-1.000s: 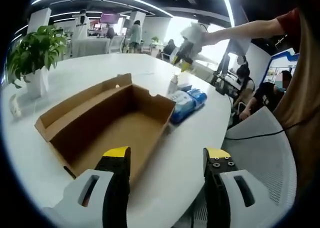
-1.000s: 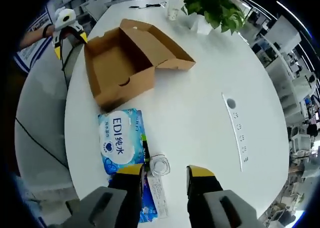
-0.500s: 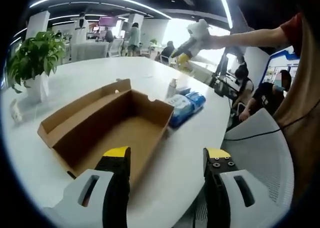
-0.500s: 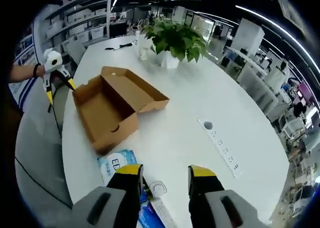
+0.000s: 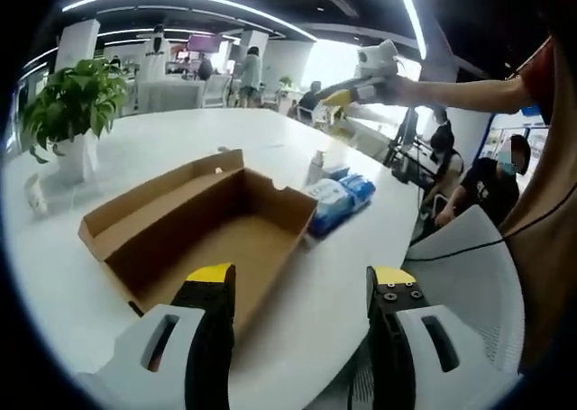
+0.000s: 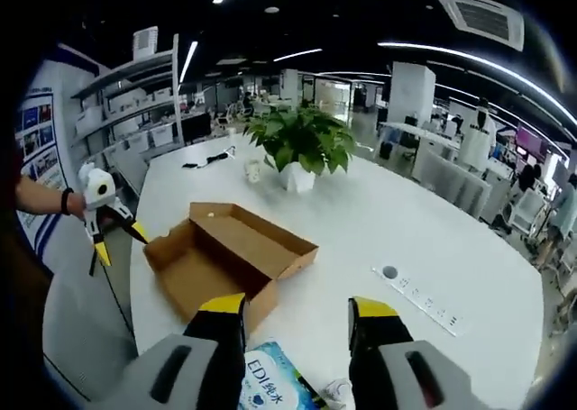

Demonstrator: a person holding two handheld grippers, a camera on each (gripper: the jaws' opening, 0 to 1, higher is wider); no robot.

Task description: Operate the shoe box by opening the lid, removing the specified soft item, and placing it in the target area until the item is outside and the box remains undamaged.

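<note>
Looks all but finished, judging by how things lie; shoe box open on the white table, lid folded back flat behind it, cardboard floor bare as far as the left gripper view reaches, walls and corners uncrushed in both views; soft item, a blue-and-white wipes pack, outside the box, flat on the table just beside the box's near end wall, close to the table edge and next to a small clear bottle; same pack at the bottom of the right gripper view, between that gripper's jaws. Left gripper low over the table edge, jaws spread wide, nothing between them; right gripper lifted high above the table, jaws likewise parted and empty. Potted plant standing well apart from the box. Little left, it seems: perhaps only confirming that the pack's resting spot counts as the target area, unmarked here.
</note>
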